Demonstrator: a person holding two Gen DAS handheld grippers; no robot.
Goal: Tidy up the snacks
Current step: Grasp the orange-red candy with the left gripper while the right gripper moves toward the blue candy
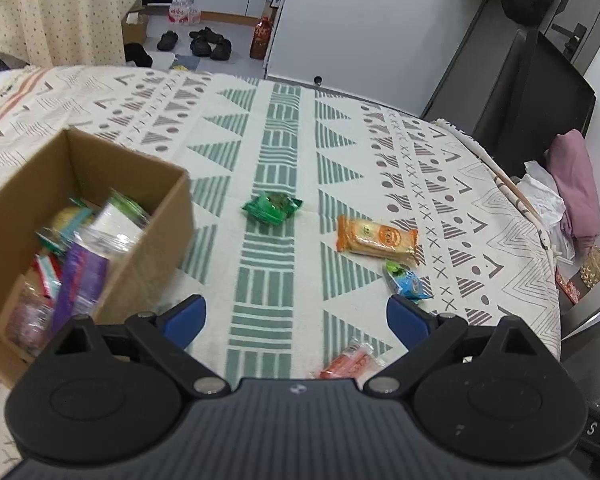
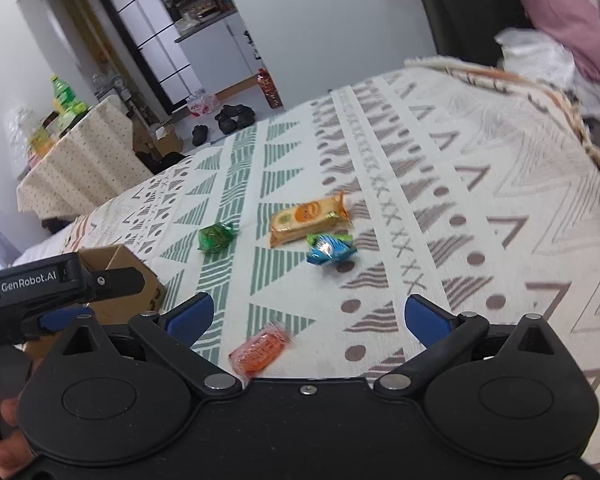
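Both grippers' blue-padded fingers [image 1: 184, 317] [image 2: 428, 320] are gaping wide, empty; the orange plastic-wrapped snack [image 2: 260, 348] is lying between the right pair, its near end hiding behind the gripper body.

A cloth [image 1: 284, 152] covered the table. A box [image 1: 168, 216] stood at its left, with several packets [image 1: 100, 240] lying in it. Four snacks lay loose on the cloth to the box's right: one packet [image 1: 272, 208] nearest the box, a bar [image 1: 376, 240] further right, a candy [image 1: 406, 282] just before the bar, and a fourth wrapper [image 1: 346, 364] nearest the camera.
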